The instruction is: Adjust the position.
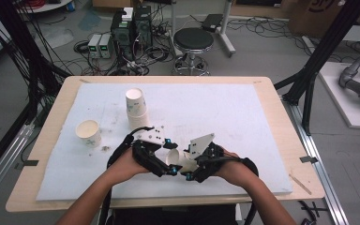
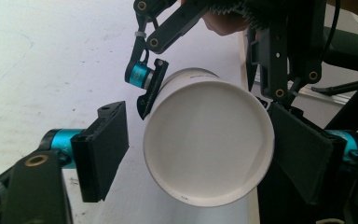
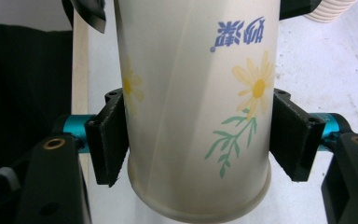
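Note:
A white paper cup (image 1: 183,161) printed with yellow daisies is held lying level above the front of the white mat (image 1: 225,112), between my two grippers. My right gripper (image 1: 191,171) is shut on it; in the right gripper view both pads (image 3: 107,140) press the cup's wall (image 3: 191,93). My left gripper (image 1: 168,165) faces the cup's round end (image 2: 209,140). Its left pad (image 2: 105,149) stands a little apart from the cup and its right pad (image 2: 303,156) lies close beside it, so this gripper (image 2: 205,154) is open around the cup.
A stack of paper cups (image 1: 137,108) stands upside down at the mat's middle back, and a single upright cup (image 1: 88,132) stands at the left. The wooden table edge (image 1: 159,200) runs just below the hands. A black stool (image 1: 193,42) stands beyond the table.

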Action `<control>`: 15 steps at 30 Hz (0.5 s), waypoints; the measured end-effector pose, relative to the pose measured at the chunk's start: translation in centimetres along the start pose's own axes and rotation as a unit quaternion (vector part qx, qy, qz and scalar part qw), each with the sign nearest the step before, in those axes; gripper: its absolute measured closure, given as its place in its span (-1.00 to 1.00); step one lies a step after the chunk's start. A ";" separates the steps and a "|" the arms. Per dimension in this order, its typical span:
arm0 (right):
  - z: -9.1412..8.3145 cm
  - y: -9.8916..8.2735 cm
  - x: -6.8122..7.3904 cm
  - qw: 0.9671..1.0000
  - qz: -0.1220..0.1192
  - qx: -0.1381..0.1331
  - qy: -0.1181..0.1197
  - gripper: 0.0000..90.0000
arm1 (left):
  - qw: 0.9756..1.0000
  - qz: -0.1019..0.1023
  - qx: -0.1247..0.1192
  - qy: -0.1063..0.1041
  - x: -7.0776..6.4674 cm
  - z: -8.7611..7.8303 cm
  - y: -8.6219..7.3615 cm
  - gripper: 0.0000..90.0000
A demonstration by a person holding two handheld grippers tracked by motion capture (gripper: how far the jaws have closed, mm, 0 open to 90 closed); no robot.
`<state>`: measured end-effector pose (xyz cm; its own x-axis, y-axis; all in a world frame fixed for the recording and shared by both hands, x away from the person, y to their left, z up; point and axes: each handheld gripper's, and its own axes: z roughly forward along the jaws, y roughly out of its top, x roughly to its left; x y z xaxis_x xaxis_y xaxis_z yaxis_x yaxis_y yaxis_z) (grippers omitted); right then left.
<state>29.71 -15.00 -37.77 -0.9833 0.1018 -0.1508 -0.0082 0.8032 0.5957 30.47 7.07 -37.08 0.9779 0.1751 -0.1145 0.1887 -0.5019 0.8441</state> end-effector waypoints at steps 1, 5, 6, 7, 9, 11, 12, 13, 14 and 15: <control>0.0 0.1 0.0 1.000 -0.002 0.003 0.001 -0.34 | 1.000 0.001 0.003 -0.001 0.0 0.0 0.0 -0.49; 0.1 0.3 -0.1 1.000 -0.009 0.014 0.001 -0.34 | 1.000 0.000 0.006 -0.005 0.0 0.2 0.0 -0.46; 0.1 0.3 -0.1 1.000 -0.009 0.016 0.001 -0.34 | 1.000 0.000 0.005 -0.006 0.0 0.2 0.0 -0.45; 0.1 0.3 -0.1 1.000 -0.010 0.018 0.001 -0.34 | 1.000 0.000 0.006 -0.008 0.0 0.3 0.0 -0.44; 0.1 0.4 0.0 1.000 -0.011 0.024 0.004 -0.34 | 1.000 0.001 0.008 -0.009 0.0 0.3 0.0 -0.42; 0.1 0.5 0.0 0.999 -0.014 0.030 0.001 -0.34 | 1.000 0.001 0.011 -0.010 0.0 0.4 0.0 -0.42; 0.1 0.5 0.0 0.999 -0.014 0.033 0.002 -0.34 | 1.000 0.001 0.013 -0.011 -0.1 0.5 0.0 -0.40; 0.1 0.5 0.1 0.999 -0.010 0.035 0.005 -0.34 | 1.000 0.000 0.013 -0.013 -0.1 0.6 0.0 -0.38; 0.1 0.6 0.1 0.999 -0.012 0.036 0.005 -0.34 | 1.000 0.001 0.014 -0.014 0.0 0.6 0.0 -0.36; 0.1 0.6 0.1 0.999 -0.012 0.038 0.005 -0.34 | 1.000 0.002 0.015 -0.015 0.0 0.6 0.0 -0.34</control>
<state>29.66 -14.48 -37.50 -0.9849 0.0754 -0.1562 -0.0191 0.8480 0.5296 30.48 6.53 -37.39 0.9808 0.1474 -0.1278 0.1873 -0.5281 0.8283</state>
